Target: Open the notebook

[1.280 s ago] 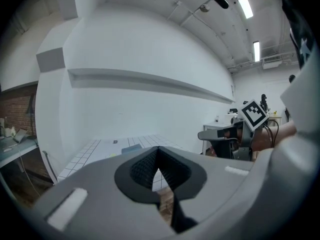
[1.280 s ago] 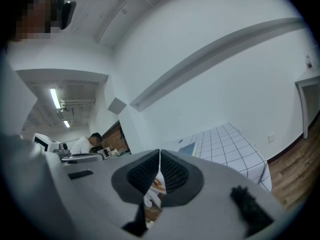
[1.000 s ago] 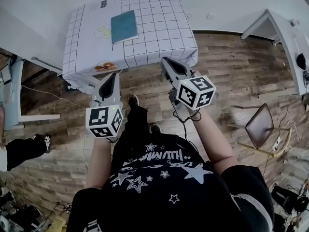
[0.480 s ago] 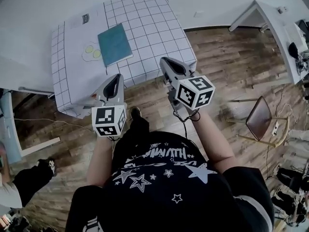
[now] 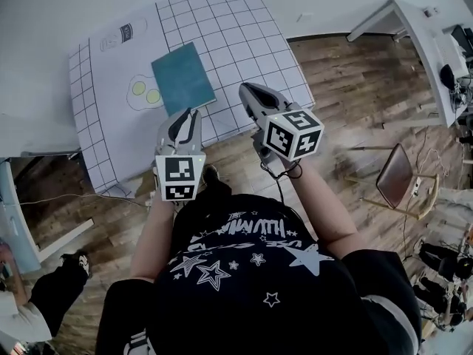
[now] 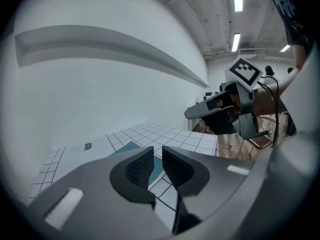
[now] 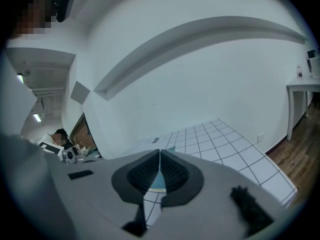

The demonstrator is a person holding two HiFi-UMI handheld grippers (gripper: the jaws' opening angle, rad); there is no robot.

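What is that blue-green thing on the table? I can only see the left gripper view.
Observer: It's a teal notebook, lying closed and flat on the checked tablecloth.
Operator: Is anything next to it?
Observer: Yes, two yellowish circles drawn on the cloth, just left of it in the head view.
Operator: Is my other claw open?
Observer: No, the right claw has its tips together, with nothing in it.
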